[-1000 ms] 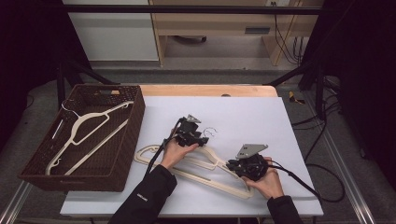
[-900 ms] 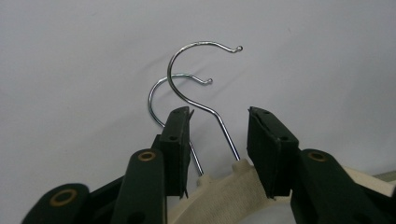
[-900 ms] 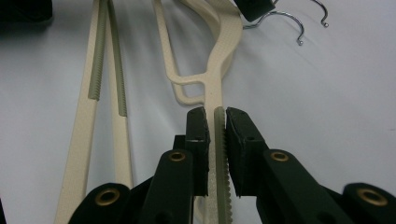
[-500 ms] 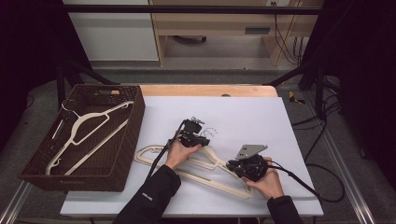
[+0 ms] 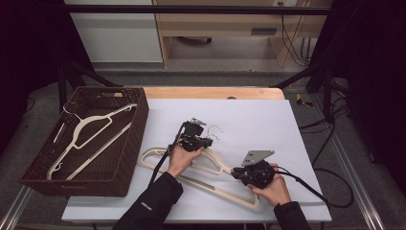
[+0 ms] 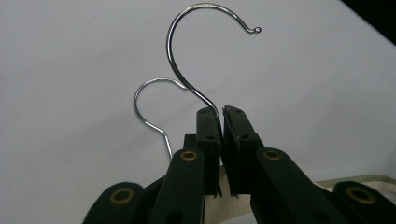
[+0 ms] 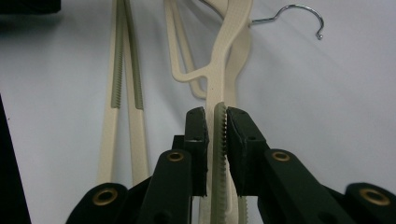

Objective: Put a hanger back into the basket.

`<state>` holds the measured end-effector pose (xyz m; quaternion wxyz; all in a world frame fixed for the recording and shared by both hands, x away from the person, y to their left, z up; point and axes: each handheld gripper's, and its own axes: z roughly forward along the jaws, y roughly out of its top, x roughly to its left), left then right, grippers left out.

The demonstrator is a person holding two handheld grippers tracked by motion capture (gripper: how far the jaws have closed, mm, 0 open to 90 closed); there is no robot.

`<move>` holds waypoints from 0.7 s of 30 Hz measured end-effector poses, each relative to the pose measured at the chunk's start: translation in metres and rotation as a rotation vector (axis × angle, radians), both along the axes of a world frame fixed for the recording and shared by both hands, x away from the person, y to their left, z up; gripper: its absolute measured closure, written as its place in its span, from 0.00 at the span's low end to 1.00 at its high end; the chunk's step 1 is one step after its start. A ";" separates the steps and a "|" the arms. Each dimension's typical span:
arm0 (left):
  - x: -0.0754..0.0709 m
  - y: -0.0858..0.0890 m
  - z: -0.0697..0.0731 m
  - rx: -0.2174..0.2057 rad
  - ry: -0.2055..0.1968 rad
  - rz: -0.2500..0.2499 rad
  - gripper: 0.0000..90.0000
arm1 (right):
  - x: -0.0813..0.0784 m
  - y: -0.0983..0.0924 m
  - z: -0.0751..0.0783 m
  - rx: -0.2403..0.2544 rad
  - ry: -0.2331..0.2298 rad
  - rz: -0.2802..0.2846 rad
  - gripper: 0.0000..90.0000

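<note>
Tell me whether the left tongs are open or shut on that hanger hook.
Shut. In the left gripper view the left tongs, which have just been closing, clamp the base of the metal hook of the upper hanger.

A white tabletop [image 5: 268, 120] with a wooden far edge stands on a grey floor [image 5: 215, 79]; beyond it are a white cabinet [image 5: 115, 38] and a pale wooden bench [image 5: 225, 26]. Black cables [image 5: 335, 139] trail at right; both sides are dark.
</note>
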<state>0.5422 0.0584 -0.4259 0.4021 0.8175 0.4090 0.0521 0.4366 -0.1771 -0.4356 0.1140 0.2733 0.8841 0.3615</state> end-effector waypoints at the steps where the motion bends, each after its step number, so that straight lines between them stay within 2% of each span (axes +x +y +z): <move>1: -0.003 0.001 0.003 -0.001 -0.010 -0.001 0.95 | -0.001 0.000 -0.001 -0.003 0.001 -0.001 0.88; 6: -0.016 0.004 0.013 -0.039 -0.047 0.007 0.98 | -0.003 0.001 -0.002 0.009 0.020 0.012 0.88; 10: -0.027 0.008 0.021 -0.042 -0.081 0.015 0.98 | -0.004 0.001 -0.001 0.030 0.028 0.024 0.87; 13: -0.035 0.012 0.026 -0.039 -0.099 0.019 0.98 | -0.006 0.000 0.001 0.058 0.031 0.032 0.83; 16: -0.042 0.015 0.027 -0.052 -0.110 0.031 0.98 | -0.007 -0.001 0.005 0.102 0.031 0.033 0.78; 17: -0.044 0.017 0.027 -0.045 -0.116 0.017 0.98 | -0.007 -0.002 0.007 0.122 0.030 0.029 0.75; 21: -0.050 0.017 0.031 -0.036 -0.129 0.010 0.98 | -0.006 -0.003 0.018 0.226 -0.004 -0.009 0.58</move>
